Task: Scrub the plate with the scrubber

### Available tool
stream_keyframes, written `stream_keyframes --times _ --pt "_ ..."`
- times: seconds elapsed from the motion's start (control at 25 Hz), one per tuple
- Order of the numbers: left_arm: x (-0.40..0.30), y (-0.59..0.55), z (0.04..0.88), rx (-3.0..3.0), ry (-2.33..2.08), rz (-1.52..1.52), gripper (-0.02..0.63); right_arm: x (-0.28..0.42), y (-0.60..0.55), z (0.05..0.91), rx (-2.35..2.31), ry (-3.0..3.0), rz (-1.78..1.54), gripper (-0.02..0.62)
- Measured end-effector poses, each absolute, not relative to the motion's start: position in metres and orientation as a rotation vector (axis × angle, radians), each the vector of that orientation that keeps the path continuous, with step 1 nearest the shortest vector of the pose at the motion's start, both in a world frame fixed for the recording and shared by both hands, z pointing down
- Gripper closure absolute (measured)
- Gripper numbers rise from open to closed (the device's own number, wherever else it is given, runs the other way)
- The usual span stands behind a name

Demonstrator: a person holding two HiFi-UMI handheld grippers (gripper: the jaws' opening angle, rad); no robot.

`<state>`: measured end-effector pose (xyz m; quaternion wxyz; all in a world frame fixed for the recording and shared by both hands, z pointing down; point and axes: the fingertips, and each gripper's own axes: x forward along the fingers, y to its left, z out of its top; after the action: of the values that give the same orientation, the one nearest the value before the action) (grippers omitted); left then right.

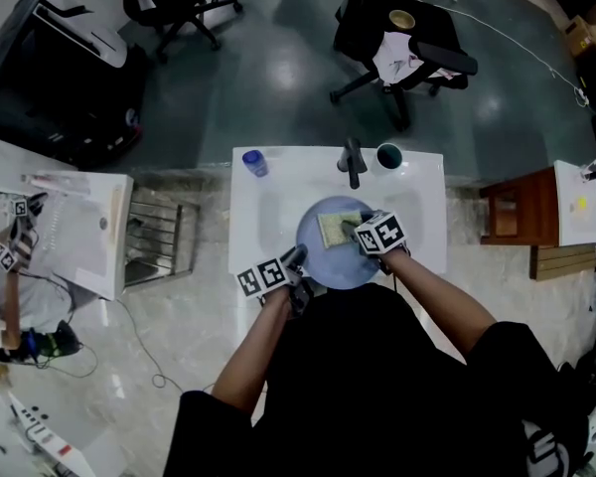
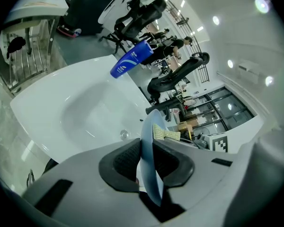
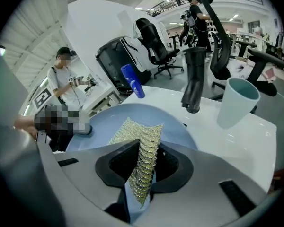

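Observation:
A pale blue plate (image 1: 323, 258) is held over the white sink (image 1: 268, 217). My left gripper (image 1: 296, 262) is shut on the plate's near-left rim; in the left gripper view the plate (image 2: 148, 145) stands edge-on between the pads. My right gripper (image 1: 363, 237) is shut on a yellow-green mesh scrubber (image 1: 336, 228) that lies on the plate's upper face. In the right gripper view the scrubber (image 3: 143, 155) sits folded between the jaws, its far end spread on the plate (image 3: 99, 131).
A black faucet (image 1: 353, 159) and a teal cup (image 1: 388, 155) stand at the sink's far rim, a blue bottle (image 1: 254, 162) at its far left corner. A metal rack (image 1: 159, 237) is to the left and a wooden stand (image 1: 517, 217) to the right.

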<state>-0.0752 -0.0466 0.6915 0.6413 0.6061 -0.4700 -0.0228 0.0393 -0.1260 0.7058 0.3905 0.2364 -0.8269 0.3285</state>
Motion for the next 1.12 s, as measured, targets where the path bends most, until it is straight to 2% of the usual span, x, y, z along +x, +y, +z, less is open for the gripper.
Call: stream_keyframes --times 0.28,0.44,0.8,1.12 --pt "-0.076 -0.049 0.69 1.395 -1.068 -0.057 0.548 0.087 -0.149 0.717 0.686 -2.01 0.787 0.525" --pt "-0.079 -0.049 0.691 1.391 -1.074 -0.057 0.548 0.092 -0.153 0.712 0.711 -2.019 0.818 0.525" --pt "-0.085 -0.054 0.694 1.392 -1.081 -0.058 0.552 0.04 -0.119 0.632 0.542 -2.232 0.963 0.529" --pt "-0.086 -0.054 0.694 1.36 -1.087 -0.097 0.554 0.003 -0.068 0.657 0.382 -2.169 1.039 0.531"
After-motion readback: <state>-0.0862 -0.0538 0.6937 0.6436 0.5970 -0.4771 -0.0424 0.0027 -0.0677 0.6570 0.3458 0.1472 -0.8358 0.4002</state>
